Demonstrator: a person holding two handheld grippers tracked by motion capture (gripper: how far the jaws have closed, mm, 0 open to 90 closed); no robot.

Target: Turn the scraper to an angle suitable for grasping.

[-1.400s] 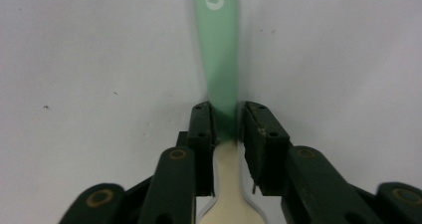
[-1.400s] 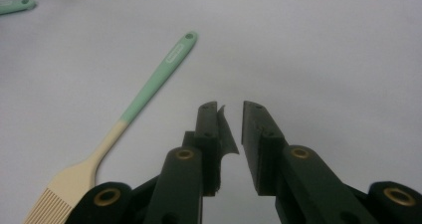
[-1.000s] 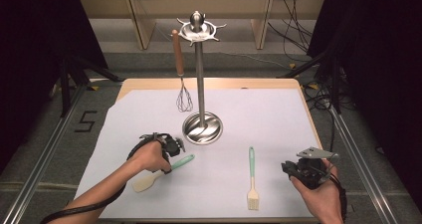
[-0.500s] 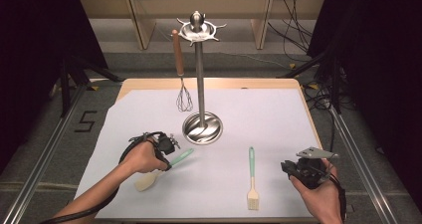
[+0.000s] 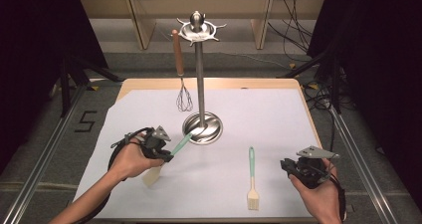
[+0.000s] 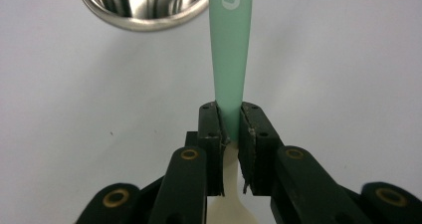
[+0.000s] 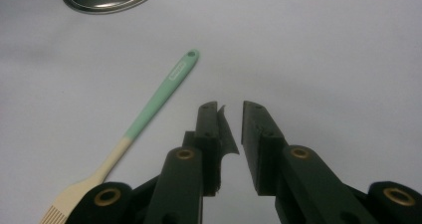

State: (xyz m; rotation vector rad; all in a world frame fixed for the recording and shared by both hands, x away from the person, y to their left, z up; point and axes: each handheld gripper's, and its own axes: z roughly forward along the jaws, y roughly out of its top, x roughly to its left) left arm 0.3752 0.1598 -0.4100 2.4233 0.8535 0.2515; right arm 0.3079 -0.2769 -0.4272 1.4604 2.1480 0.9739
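Spatula: the spatula (image 6: 231, 59) has a mint green handle and a cream blade. It sits near the front left corner of the table, and its handle points at the foot of the stand.
Left gripper: the left gripper (image 6: 230, 122) is clamped on the green handle, just above the cream part. Holding it low leaves the far end of the handle free, which I think is so that end can go up onto a hook.
Blade: in the high view the cream blade (image 5: 152, 175) looks tipped down toward the white sheet. I cannot tell if it touches.
Stand: the shiny metal stand (image 5: 200, 84) is in the middle of the table, toward the back edge. It has a round foot and a ring of hooks on top.
Whisk: a whisk (image 5: 183, 92) with a brown handle hangs from one hook, so the hooks look like the home for the tools.
Brush: a brush (image 7: 149, 110) with the same green handle lies flat near the front edge, right of the middle.
Right gripper: the right gripper (image 7: 230, 115) is near the front right corner, beside the brush. Its jaws are apart and hold nothing. I think it waits for its turn with the brush.
Table: a white sheet covers the table (image 5: 278, 114).
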